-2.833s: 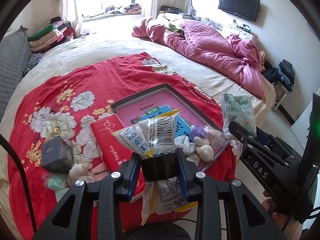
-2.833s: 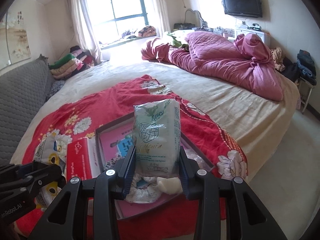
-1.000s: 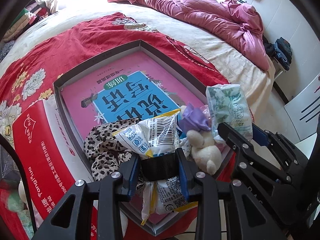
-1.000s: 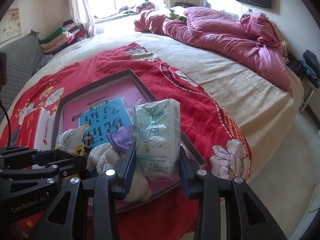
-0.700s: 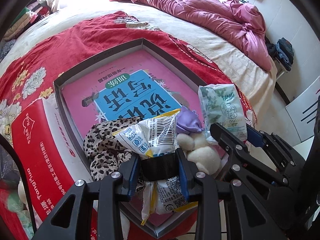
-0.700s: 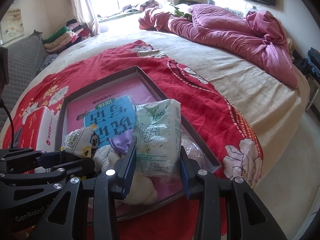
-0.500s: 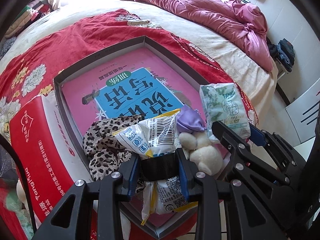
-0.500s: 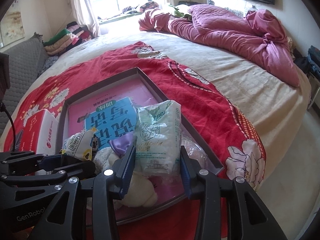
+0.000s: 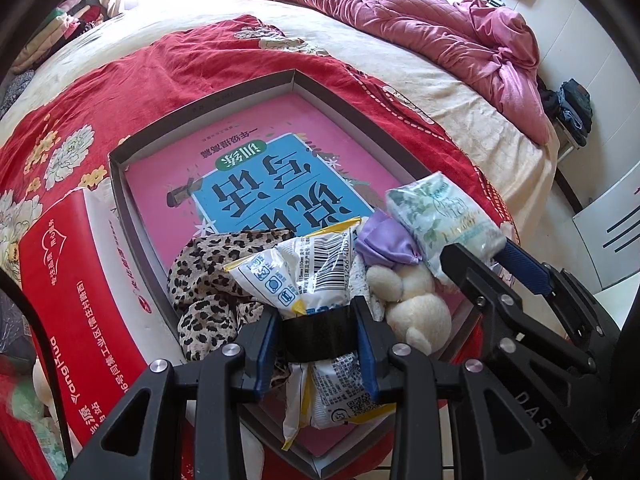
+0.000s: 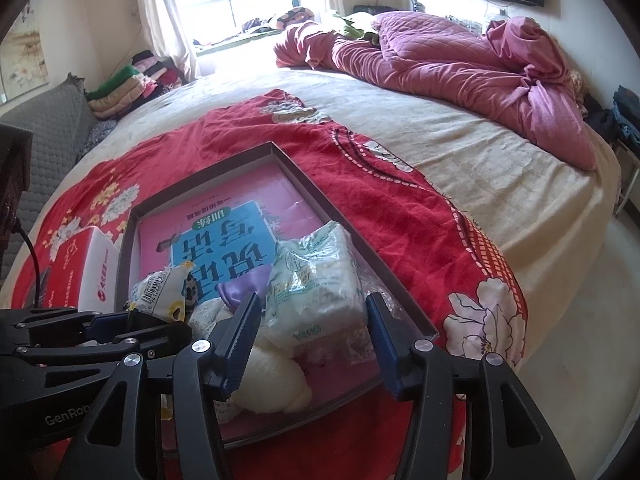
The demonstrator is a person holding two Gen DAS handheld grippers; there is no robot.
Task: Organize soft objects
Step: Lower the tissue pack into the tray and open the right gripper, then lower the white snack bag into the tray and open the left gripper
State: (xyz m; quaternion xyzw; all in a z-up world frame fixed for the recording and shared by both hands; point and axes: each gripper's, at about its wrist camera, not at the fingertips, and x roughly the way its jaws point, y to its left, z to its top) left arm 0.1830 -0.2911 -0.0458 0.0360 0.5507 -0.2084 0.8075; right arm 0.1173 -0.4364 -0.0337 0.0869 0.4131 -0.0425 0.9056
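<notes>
A shallow grey box (image 9: 120, 184) with a pink and blue printed floor lies on the red flowered blanket. My left gripper (image 9: 318, 340) is shut on a white and yellow snack packet (image 9: 304, 276) above the box's near corner. My right gripper (image 10: 312, 332) is open; the green-and-white tissue pack (image 10: 316, 280) has tipped forward between the fingers and lies in the box, also seen in the left wrist view (image 9: 440, 216). A leopard-print cloth (image 9: 204, 276), a purple pouch (image 9: 384, 240) and a cream plush toy (image 9: 412, 304) lie in the near part of the box.
A red and white tissue box (image 9: 72, 280) lies left of the grey box. A crumpled pink quilt (image 10: 460, 64) lies at the far side of the bed. Folded clothes (image 10: 128, 84) are stacked by the window. The bed edge and floor are to the right (image 10: 600, 280).
Both grippers came down over the box's near end. My right gripper has opened and let go of the tissue pack, which tipped forward into the box. The left still grips the packet.
</notes>
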